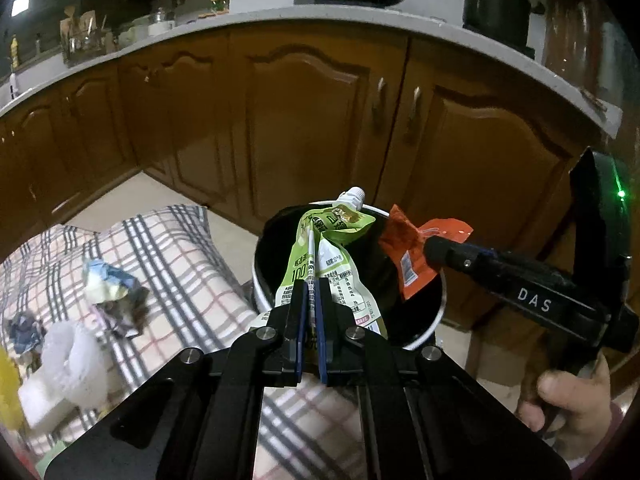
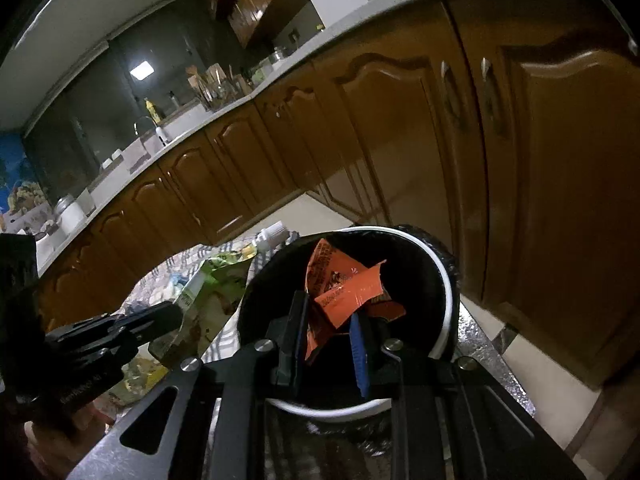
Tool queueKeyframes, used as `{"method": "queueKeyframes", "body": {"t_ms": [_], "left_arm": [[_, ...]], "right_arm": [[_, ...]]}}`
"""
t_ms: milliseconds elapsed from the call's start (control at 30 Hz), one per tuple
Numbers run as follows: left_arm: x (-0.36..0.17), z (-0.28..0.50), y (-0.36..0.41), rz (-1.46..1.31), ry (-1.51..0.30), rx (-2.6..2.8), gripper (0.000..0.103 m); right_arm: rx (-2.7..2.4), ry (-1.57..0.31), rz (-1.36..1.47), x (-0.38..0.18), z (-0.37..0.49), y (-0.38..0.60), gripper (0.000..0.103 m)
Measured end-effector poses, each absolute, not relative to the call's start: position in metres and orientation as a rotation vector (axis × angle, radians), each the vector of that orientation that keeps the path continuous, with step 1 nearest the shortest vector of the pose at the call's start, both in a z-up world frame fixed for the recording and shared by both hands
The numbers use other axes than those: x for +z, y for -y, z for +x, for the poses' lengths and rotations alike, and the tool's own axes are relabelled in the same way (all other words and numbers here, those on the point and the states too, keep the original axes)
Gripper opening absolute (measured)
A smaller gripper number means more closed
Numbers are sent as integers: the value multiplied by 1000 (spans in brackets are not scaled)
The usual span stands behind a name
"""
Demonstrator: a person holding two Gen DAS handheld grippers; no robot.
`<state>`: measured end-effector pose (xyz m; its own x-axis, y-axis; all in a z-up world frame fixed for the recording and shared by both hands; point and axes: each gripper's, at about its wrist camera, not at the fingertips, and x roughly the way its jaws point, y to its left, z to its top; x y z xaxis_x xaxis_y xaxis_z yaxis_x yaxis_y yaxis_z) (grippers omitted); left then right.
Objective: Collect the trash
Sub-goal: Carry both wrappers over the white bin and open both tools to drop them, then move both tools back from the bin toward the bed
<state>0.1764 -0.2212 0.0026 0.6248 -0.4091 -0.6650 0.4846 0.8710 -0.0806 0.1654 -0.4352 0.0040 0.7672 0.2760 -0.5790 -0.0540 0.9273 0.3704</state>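
A white-rimmed bin (image 1: pixel 434 316) lined with a black bag stands beside a checked cloth. My left gripper (image 1: pixel 311 286) is shut on a green and white spouted pouch (image 1: pixel 320 256), which hangs over the bin's mouth. From the right, my right gripper (image 1: pixel 434 256) reaches over the bin, shut on an orange wrapper (image 1: pixel 404 248). In the right wrist view the orange wrapper (image 2: pixel 340 292) sits crumpled between the pads of my right gripper (image 2: pixel 330 320), above the bin (image 2: pixel 446 292). My left gripper (image 2: pixel 172 314) shows at the left with the green pouch (image 2: pixel 216 280).
Crumpled wrappers (image 1: pixel 110 288), a clear plastic bag (image 1: pixel 74 360) and other scraps lie on the checked cloth (image 1: pixel 168 248). Brown cabinet doors (image 1: pixel 304 120) stand close behind the bin, under a grey counter (image 1: pixel 280 16) with a wok and a pot. A hand (image 1: pixel 568 404) holds the right gripper.
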Motion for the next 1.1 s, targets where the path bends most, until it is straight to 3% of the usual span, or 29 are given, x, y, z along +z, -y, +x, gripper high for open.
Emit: {"method": "queueKeyframes", "body": {"t_ms": [300, 367, 433, 500, 667, 800, 1100], "left_arm": [[-20, 201, 240, 119, -814, -519, 6], [-23, 202, 241, 125, -822, -514, 17], [-24, 201, 240, 117, -816, -509, 41], [-24, 198, 236, 106, -805, -503, 42], [-20, 184, 214, 57, -777, -492, 42], [-16, 165, 188, 22, -737, -460, 50], [-6, 122, 124, -26, -668, -358, 54]], "right_arm": [[196, -750, 338, -18, 191, 441, 24], [192, -761, 343, -20, 194, 442, 30], [199, -757, 358, -22, 194, 444, 51], [195, -752, 358, -22, 193, 445, 56], [193, -729, 391, -19, 182, 445, 56], [204, -692, 425, -15, 168, 439, 72], [236, -615, 464, -2, 137, 414, 80]]}}
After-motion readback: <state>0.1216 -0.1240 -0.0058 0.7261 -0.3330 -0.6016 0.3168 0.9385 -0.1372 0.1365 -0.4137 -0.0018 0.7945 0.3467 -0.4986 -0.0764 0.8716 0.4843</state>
